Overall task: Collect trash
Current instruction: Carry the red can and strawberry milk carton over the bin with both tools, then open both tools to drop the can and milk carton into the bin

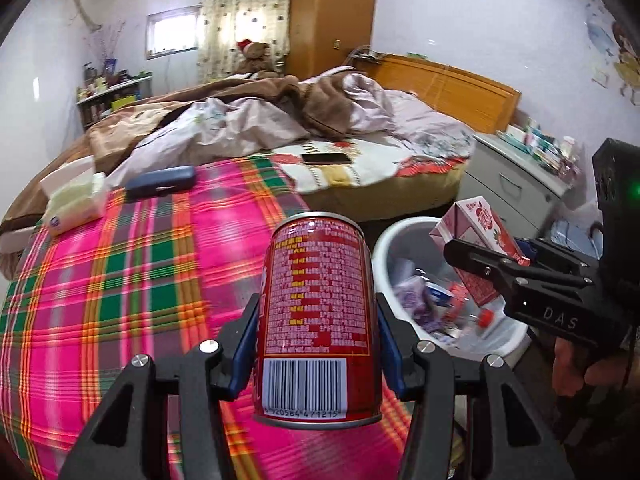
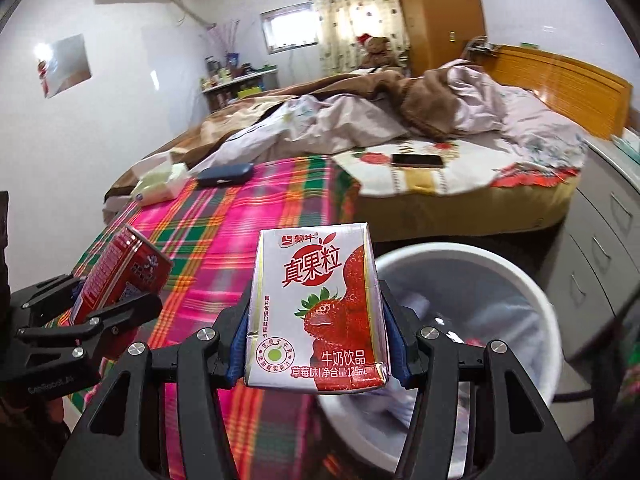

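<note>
The left gripper (image 1: pixel 318 360) is clamped on a red drink can (image 1: pixel 318 312), its blue pads pressed to both sides, the can upright with the barcode facing the camera. The right gripper (image 2: pixel 316 352) likewise squeezes a strawberry milk carton (image 2: pixel 316 312) between its pads, printed face toward the lens.

Taking the white trash bin (image 2: pixel 532 280) as the landmark: the carton hangs just beside its near rim, partly over the opening in the right wrist view, and in the left wrist view it sits above the bin's mouth. The can is a little further off, beside the bin's rim on the bed side, above the edge of the pink plaid blanket (image 1: pixel 120 280).

The bin already holds a layer of wrappers and small packets, so earlier collecting looks done. Both items are picked up but not yet released; dropping them in is what remains, carton probably first.

Beyond the bin on the bed lie a tissue pack (image 1: pixel 76 204), a dark blue case (image 1: pixel 162 182) and a phone (image 1: pixel 326 158); these do not look like trash.
</note>
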Available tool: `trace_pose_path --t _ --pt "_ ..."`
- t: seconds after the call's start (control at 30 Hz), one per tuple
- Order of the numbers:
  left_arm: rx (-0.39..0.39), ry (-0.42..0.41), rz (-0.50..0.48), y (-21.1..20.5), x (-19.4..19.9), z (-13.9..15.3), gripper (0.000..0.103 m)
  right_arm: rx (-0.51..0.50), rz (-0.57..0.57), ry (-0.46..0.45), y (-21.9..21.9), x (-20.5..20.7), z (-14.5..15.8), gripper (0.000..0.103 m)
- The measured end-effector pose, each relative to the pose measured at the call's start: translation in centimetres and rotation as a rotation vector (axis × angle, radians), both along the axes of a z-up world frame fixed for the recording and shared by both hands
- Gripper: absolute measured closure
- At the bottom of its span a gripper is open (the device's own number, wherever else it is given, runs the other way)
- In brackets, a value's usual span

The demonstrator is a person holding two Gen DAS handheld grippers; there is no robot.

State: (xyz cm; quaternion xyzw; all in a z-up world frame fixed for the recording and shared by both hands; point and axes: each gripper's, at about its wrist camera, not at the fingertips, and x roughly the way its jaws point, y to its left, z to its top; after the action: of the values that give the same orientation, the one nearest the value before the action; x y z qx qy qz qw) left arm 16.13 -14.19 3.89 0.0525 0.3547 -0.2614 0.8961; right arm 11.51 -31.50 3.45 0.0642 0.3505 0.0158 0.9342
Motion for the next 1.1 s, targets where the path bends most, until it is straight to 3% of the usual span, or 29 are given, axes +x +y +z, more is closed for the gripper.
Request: trace_pose_path --t 0.4,0.83,1.0,1.1 --pt "0.017 0.043 -0.127 -7.7 -1.4 -1.8 0.049 -0.017 -0.162 0.052 -5.9 -1.2 -1.9 0.047" --pt "0.038 0.081 -0.177 -12.8 -1.6 -4.1 0.048 -0.023 -0.262 0.148 -10.1 -1.1 -4.8 0.047" --pt "0.023 0.082 -0.165 -13.0 -1.3 -4.0 0.037 -0.023 -0.258 0.162 -10.5 -1.2 -5.2 0.047" --pt "0.024 0.084 -0.168 -13.2 -1.5 -4.1 0.035 -0.014 -0.267 0.172 -10.9 -1.3 -5.4 0.046"
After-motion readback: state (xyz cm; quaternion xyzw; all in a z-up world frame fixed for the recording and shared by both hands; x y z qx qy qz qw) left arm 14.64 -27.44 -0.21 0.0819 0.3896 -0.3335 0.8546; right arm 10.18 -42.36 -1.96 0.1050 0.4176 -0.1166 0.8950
